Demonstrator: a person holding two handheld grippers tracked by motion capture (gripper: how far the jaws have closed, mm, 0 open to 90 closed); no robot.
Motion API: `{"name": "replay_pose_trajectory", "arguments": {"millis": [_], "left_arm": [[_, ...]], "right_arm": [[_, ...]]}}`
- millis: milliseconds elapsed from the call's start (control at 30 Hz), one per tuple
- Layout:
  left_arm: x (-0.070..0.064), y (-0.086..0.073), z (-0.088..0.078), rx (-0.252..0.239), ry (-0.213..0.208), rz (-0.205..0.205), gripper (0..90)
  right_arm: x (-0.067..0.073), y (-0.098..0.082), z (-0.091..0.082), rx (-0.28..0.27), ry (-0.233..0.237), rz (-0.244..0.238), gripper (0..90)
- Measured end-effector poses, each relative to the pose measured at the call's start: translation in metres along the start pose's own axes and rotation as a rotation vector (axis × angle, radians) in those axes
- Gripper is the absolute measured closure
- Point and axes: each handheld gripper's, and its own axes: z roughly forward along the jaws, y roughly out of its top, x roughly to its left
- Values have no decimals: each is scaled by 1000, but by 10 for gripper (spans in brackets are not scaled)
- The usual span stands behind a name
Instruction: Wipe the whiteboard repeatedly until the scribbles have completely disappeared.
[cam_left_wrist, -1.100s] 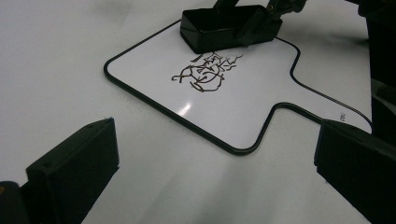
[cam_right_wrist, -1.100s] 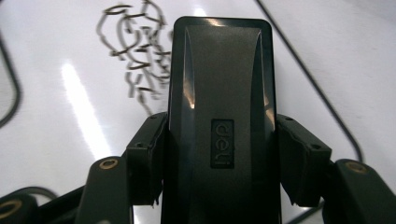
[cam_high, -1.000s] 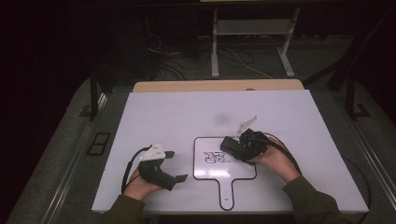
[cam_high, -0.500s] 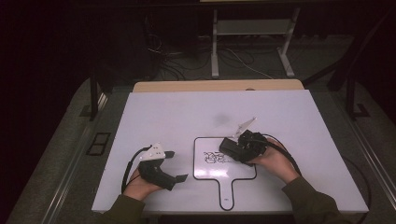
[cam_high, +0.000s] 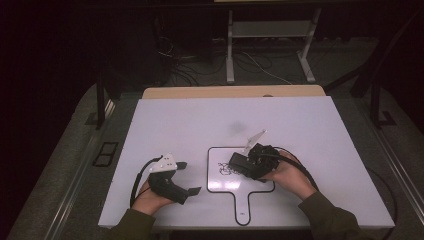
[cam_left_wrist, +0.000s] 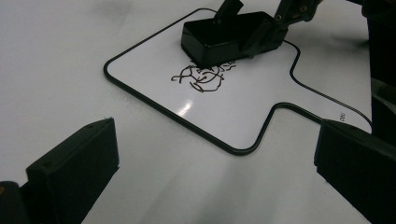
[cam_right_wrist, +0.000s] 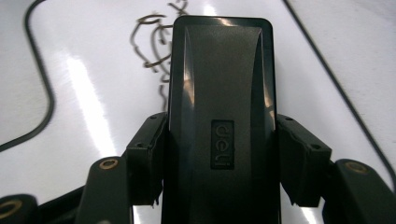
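A small paddle-shaped whiteboard (cam_high: 220, 186) with a black rim lies on the white table, handle toward the person. A black marker scribble (cam_high: 223, 169) sits on its left half. My right gripper (cam_high: 249, 164) is shut on a black eraser (cam_high: 239, 162), pressed flat on the board just right of the scribble. In the right gripper view the eraser (cam_right_wrist: 219, 93) is clamped between both jaws, its front end over the scribble (cam_right_wrist: 154, 42). My left gripper (cam_high: 189, 177) rests open on the table left of the board, nothing between its jaws. It faces the board (cam_left_wrist: 243, 107) and eraser (cam_left_wrist: 219, 39).
The white table (cam_high: 300, 120) stretches wide behind and to both sides of the board. A tan strip (cam_high: 232, 92) runs along its far edge. Beyond it, on the dark floor, are cables and a metal stand (cam_high: 230, 50).
My right gripper has slid the eraser slightly left and nearer, closer onto the scribble. The left gripper has stayed where it was.
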Motion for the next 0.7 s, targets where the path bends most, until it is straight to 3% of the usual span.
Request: {"name": "replay_pose_trajectory", "arguments": {"millis": [367,433,700], "left_arm": [[0,0,1,1,-1,1,0],[0,0,1,3,-1,2,0],[0,0,1,4,-1,2,0]], "right_arm": [[-18,1,1,0,-16,46,387],[-16,2,1,7,-27,31,387],[1,9,5,11,1,-15,387]]}}
